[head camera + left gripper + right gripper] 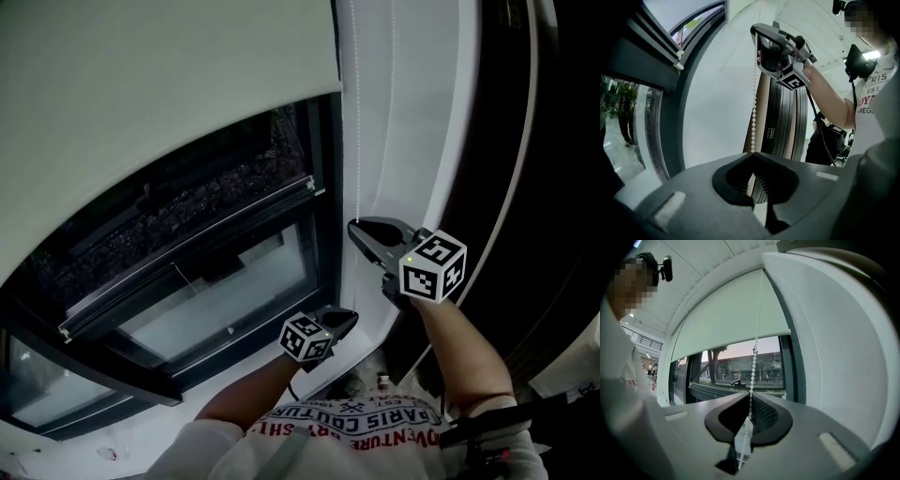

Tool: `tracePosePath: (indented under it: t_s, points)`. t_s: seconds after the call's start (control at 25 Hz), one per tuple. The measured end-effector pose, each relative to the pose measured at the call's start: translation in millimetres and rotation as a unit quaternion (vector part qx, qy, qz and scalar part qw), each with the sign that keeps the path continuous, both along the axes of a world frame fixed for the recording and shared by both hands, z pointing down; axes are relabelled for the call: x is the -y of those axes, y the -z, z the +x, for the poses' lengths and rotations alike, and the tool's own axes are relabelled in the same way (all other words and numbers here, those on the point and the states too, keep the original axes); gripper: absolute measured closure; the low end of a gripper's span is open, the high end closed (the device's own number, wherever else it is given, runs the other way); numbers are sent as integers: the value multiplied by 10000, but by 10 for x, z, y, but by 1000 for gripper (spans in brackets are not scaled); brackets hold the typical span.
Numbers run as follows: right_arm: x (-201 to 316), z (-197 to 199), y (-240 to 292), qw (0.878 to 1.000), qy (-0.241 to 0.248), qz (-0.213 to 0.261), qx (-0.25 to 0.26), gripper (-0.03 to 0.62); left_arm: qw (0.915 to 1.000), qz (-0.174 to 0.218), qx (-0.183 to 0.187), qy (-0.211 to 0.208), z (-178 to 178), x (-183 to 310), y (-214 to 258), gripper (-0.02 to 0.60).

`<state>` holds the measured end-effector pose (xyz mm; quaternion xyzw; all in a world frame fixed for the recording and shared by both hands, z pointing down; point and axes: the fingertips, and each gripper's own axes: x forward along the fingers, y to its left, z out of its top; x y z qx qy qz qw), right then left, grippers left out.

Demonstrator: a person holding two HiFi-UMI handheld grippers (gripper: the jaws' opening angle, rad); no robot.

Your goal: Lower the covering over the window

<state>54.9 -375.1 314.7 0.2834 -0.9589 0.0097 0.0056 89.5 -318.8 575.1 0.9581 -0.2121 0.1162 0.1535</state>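
Observation:
The pale roller blind (141, 84) covers the upper part of the window (216, 281); its lower edge shows in the right gripper view too, the blind (726, 319) hanging about halfway down the glass. A white bead chain (353, 122) hangs along the white side wall. My right gripper (359, 230) is shut on the chain (754, 362), which runs up from between its jaws (751, 392). Lower down, my left gripper (345, 319) is shut on the same chain (753, 103), which rises from its jaws (752, 154) to the right gripper (757, 33) above.
The white wall (412, 112) stands right of the chain, with a second chain strand (389, 103) on it. Dark folded panels (787, 122) stand behind the chain. The dark window frame (323, 187) is just left of the chain. A windowsill (309, 375) lies below my grippers.

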Motion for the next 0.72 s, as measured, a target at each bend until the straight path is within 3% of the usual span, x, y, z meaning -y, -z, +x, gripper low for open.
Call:
tracePosePath:
  t_s: [0.24,0.48,0.72]
  points:
    - [52,-69,-507,9991,-40,-186,-381,577,9983,-379,444,92,-132,67,-502,574]
    - [59,-161,-1117,9962,30,-702,-510,579,9920,-618,1097,64,-373,-45,-1082,572]
    - [49,-198,-1312,9954,48,-849,-432,579,9917,-842,972,-45,-348,-187,-1197,568]
